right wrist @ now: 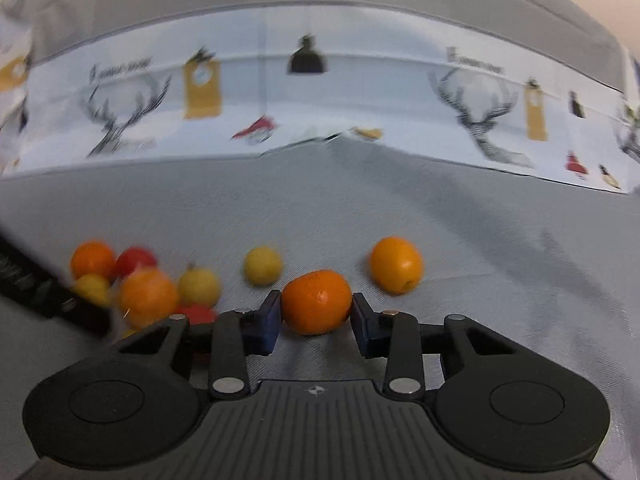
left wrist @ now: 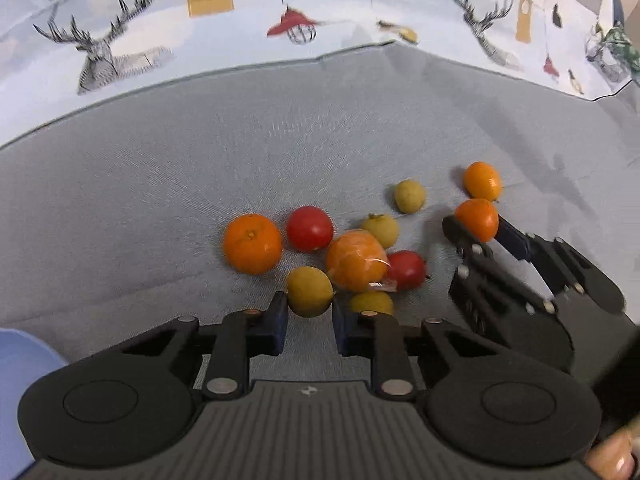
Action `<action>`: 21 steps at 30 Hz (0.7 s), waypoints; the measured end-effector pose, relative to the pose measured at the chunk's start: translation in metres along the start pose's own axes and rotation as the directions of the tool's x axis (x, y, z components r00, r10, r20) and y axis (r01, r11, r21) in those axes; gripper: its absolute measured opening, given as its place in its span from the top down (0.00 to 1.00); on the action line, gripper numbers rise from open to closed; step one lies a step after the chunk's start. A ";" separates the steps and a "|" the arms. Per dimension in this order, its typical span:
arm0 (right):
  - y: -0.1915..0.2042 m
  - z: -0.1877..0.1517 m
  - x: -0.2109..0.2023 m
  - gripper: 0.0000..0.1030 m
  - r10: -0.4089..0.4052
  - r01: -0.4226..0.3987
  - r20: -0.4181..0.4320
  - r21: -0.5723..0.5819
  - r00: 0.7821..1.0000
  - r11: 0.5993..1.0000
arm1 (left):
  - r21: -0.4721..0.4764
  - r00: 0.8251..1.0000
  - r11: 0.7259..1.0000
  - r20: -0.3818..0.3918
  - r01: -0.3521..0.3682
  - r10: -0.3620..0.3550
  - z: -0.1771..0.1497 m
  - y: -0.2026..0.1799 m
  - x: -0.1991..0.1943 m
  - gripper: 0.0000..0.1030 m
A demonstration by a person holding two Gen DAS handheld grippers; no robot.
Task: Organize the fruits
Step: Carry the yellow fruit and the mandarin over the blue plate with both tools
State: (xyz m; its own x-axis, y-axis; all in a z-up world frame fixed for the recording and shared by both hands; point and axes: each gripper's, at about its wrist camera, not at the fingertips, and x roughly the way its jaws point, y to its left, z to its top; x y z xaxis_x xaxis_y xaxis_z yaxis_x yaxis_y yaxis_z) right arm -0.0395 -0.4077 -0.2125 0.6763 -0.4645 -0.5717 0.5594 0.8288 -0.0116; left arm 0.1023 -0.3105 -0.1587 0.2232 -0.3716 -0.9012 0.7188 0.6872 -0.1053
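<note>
Jaws of left gripper [left wrist: 310,312] pinched yellow fruit [left wrist: 309,291]; right gripper [right wrist: 316,318] clamped small orange [right wrist: 316,307] above grey desk [right wrist: 440,220].

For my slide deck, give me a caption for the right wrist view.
Right gripper shut on a small orange fruit on grey cloth.
</note>
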 end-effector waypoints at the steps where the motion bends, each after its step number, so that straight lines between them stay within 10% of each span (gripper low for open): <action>1: -0.003 0.001 0.000 0.63 -0.015 0.015 0.007 0.017 1.000 1.000 | 0.001 1.000 1.000 0.012 0.002 -0.002 -0.004 0.000 -0.009 0.75; 13: -0.017 -0.001 -0.052 0.63 -0.129 0.122 0.051 0.125 0.990 0.985 | -0.130 0.992 0.988 0.079 -0.085 0.096 -0.068 0.044 -0.133 0.75; 21: 0.042 0.005 -0.160 0.63 0.107 -0.112 0.049 0.096 0.993 0.989 | -0.255 0.975 0.952 0.100 -0.166 0.197 -0.121 0.108 -0.205 0.75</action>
State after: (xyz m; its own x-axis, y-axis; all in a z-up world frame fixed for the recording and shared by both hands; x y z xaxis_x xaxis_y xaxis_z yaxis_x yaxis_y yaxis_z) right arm -0.1218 -0.2996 -0.1173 0.7550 -0.3874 -0.5291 0.5237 0.8418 0.1309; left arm 0.0539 -0.0845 -0.0362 0.4255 -0.2897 -0.8574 0.4794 0.8757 -0.0580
